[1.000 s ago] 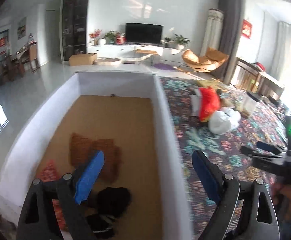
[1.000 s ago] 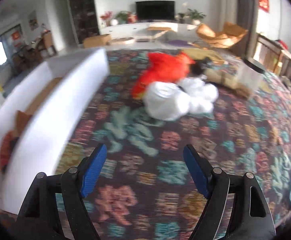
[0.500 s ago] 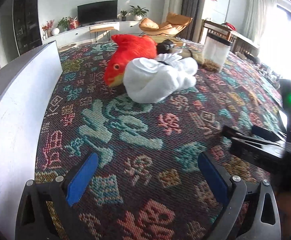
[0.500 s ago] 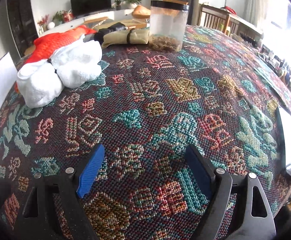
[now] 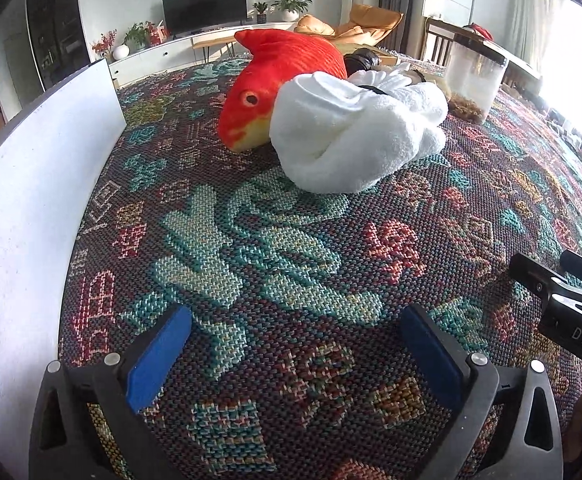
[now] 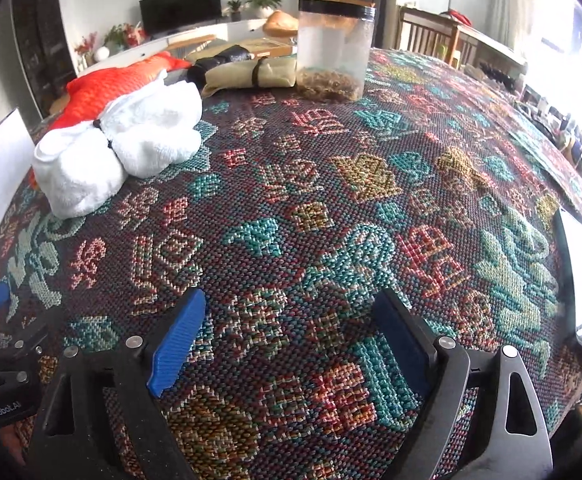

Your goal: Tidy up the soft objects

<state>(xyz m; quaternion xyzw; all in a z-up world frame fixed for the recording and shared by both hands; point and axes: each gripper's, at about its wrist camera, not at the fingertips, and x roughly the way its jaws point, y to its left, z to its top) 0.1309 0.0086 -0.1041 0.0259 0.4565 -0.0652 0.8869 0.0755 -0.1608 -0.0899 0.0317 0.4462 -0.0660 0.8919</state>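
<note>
My left hand-held gripper (image 5: 295, 344) gapes wide and empty beside the white box (image 5: 31, 200); ahead, the towel (image 5: 355, 132) leans on the fish (image 5: 283, 80) mid-desk (image 5: 291, 260). Soft, light, I judge: pinch a fold. Right hand-held gripper (image 6: 291, 340) wide too, open desk around.

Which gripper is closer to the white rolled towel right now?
Left. The left gripper points straight at the white towel, which lies just ahead of it. The right gripper sits farther to the right, with the towel off to its far left.
</note>
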